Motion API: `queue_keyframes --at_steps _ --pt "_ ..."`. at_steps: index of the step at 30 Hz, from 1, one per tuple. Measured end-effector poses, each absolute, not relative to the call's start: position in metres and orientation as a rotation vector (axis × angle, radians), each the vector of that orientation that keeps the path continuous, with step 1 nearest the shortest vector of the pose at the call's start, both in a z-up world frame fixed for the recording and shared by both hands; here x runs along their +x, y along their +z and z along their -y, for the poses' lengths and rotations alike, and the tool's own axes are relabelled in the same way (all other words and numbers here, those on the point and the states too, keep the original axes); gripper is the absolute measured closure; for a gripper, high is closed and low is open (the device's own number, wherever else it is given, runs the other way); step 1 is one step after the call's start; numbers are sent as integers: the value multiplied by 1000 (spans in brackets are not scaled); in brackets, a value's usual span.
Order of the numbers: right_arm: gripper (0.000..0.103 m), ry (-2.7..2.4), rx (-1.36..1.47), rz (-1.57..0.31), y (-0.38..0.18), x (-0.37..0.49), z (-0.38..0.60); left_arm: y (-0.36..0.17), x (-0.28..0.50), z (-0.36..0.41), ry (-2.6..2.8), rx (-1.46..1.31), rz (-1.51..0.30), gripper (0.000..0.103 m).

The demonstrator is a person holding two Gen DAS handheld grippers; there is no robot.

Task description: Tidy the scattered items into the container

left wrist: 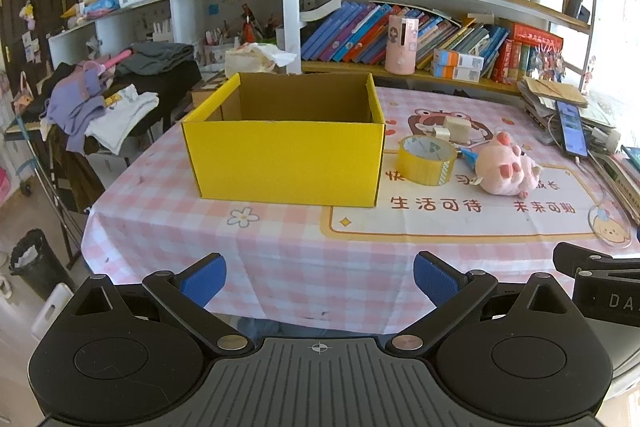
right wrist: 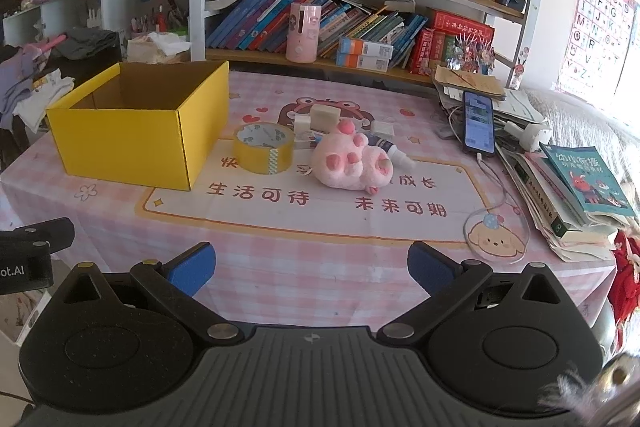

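Note:
An open yellow cardboard box (left wrist: 286, 163) (right wrist: 132, 143) stands on the pink checked tablecloth, nothing visible inside. To its right lie a roll of yellow tape (left wrist: 426, 161) (right wrist: 263, 148), a pink plush toy (left wrist: 505, 165) (right wrist: 352, 161), a beige block (left wrist: 458, 128) (right wrist: 325, 116), small white pieces (right wrist: 303, 125) and a small bottle (right wrist: 386, 147) partly hidden behind the plush. My left gripper (left wrist: 320, 277) hovers open over the table's near edge, in front of the box. My right gripper (right wrist: 311, 267) is open too, well short of the plush, holding nothing.
A phone (right wrist: 478, 125) on a cable and stacks of books and papers (right wrist: 568, 187) crowd the table's right side. Bookshelves (left wrist: 420, 27) stand behind the table. Clothes (left wrist: 100, 107) lie on a rack to the left, with a black bin (left wrist: 38, 263) on the floor.

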State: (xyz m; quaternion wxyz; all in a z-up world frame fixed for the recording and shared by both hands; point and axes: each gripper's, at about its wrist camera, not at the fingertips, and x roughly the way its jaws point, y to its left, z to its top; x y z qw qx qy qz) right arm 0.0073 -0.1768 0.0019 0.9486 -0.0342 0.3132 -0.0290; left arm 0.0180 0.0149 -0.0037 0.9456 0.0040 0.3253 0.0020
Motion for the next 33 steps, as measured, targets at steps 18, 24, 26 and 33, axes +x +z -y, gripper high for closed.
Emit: queue_keyframes --at_steps 18,24,26,33 --pt "2 -33 -60 -655 -4 9 180 -11 21 -13 -25 -10 -677 2" --pt "5 -38 -19 -672 -8 15 198 -13 29 2 -47 5 -690 3" --pt "6 -47 -3 -681 -10 19 207 -14 32 7 -55 5 -690 3" --pt "7 -57 1 -704 -18 34 233 -22 50 37 -99 28 -720 3"
